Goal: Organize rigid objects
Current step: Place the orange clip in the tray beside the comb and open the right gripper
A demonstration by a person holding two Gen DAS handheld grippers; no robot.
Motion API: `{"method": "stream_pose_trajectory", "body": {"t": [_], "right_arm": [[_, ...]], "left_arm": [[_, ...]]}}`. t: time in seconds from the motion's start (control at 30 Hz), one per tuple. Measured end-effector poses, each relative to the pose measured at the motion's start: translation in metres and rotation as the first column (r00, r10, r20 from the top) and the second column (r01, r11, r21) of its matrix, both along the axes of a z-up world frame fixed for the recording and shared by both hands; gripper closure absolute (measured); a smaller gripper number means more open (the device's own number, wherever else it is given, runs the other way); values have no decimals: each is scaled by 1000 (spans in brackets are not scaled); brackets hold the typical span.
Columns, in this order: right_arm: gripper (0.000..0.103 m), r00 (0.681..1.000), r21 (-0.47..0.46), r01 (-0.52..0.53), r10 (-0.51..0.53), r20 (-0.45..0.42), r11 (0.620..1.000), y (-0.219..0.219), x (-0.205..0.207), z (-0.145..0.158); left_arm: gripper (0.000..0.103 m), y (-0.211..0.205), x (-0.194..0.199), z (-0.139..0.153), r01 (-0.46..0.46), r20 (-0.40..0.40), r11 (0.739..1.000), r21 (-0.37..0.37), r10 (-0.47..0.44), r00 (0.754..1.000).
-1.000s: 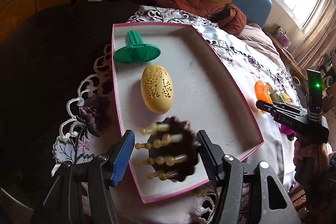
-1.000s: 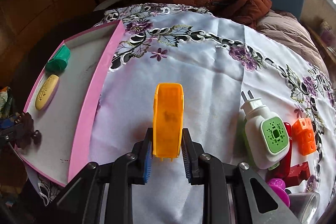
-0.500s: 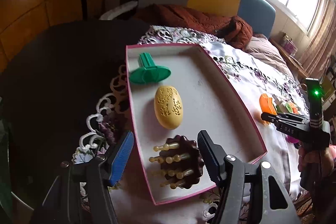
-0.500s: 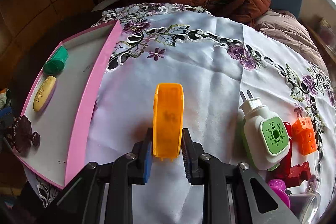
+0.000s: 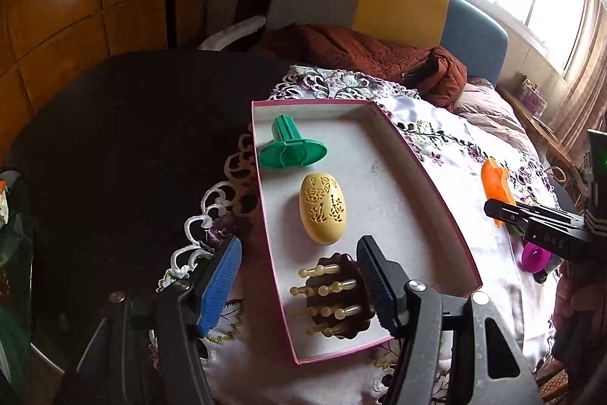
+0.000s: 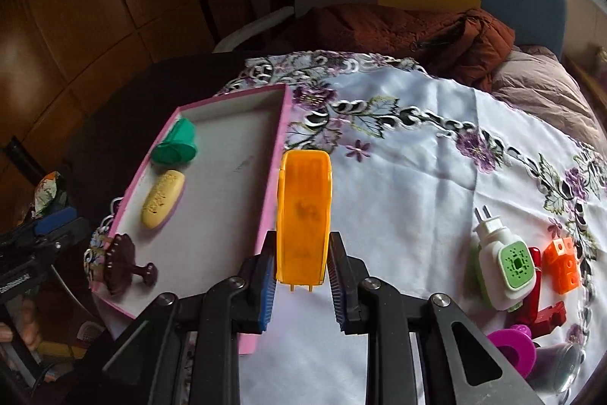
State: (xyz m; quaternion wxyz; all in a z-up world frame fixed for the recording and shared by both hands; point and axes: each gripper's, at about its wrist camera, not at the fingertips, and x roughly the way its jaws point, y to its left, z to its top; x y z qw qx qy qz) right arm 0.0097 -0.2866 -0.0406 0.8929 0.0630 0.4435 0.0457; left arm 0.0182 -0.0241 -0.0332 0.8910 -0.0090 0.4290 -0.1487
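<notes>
Seen from the left wrist, the left claw (image 5: pixel 299 281) hangs with its fingers spread wide above the near end of the shallow pink-rimmed cardboard tray (image 5: pixel 425 173), pinching nothing. Below it, inside the tray, lies the dark brown scalloped massage comb with pale round-tipped pegs (image 5: pixel 337 298), apart from both pads. Just beyond it rests the yellow egg-shaped pierced plastic case (image 5: pixel 322 209), and further back the green plastic flanged stand (image 5: pixel 292 148) lies on its side. The tray sits on the white embroidered cloth with purple flowers (image 5: pixel 447 139) that covers the worktop. At the right edge, the right claw (image 5: pixel 497 211) carries the orange plastic piece (image 5: pixel 495 183).

From the right wrist, the right claw (image 6: pixel 301 276) is pressed together on the long orange translucent plastic piece (image 6: pixel 303 215), gripping its near end; the piece points forward above the cloth (image 6: pixel 409 177), just beside the tray's pink right wall (image 6: pixel 277 154). The comb (image 6: pixel 121 264), the yellow case (image 6: pixel 163 198) and the green stand (image 6: pixel 176 143) lie in a row along the tray's left side. On the cloth to the right lie a white and green plug-in device (image 6: pixel 504 264), an orange block (image 6: pixel 563 262), red pieces (image 6: pixel 546 317) and a magenta ring-shaped piece (image 6: pixel 512 348), close together.
</notes>
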Motion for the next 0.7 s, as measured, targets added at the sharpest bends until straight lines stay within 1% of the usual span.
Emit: {"method": "stream_pose_trajectory", "body": {"t": [0.13, 0.27, 0.33, 0.43, 0.5, 0.57, 0.7], "right_arm": [[78, 996, 3, -93, 93, -2, 996, 40, 3, 7], [78, 985, -17, -166, 165, -57, 986, 78, 12, -4], [78, 979, -28, -183, 179, -99, 983, 92, 18, -16], [78, 968, -68, -204, 191, -164, 977, 112, 26, -37], [78, 955, -69, -231, 213, -206, 970, 124, 29, -50], [78, 956, -73, -231, 212, -204, 970, 130, 30, -53], [77, 957, -45, -226, 213, -195, 973, 128, 28, -52]], "left_arm": [[39, 4, 0, 0, -6, 0, 1000, -6, 6, 1000], [39, 10, 1, -1, -18, 0, 1000, -13, 18, 1000], [39, 13, 1, -1, -24, 0, 1000, -17, 24, 1000], [39, 18, 2, -1, -32, -2, 999, -25, 32, 999], [39, 22, 2, -1, -40, -2, 999, -33, 40, 999], [39, 26, 2, -1, -48, -2, 998, -38, 48, 999], [39, 34, 4, 0, -71, -4, 996, -48, 71, 997]]}}
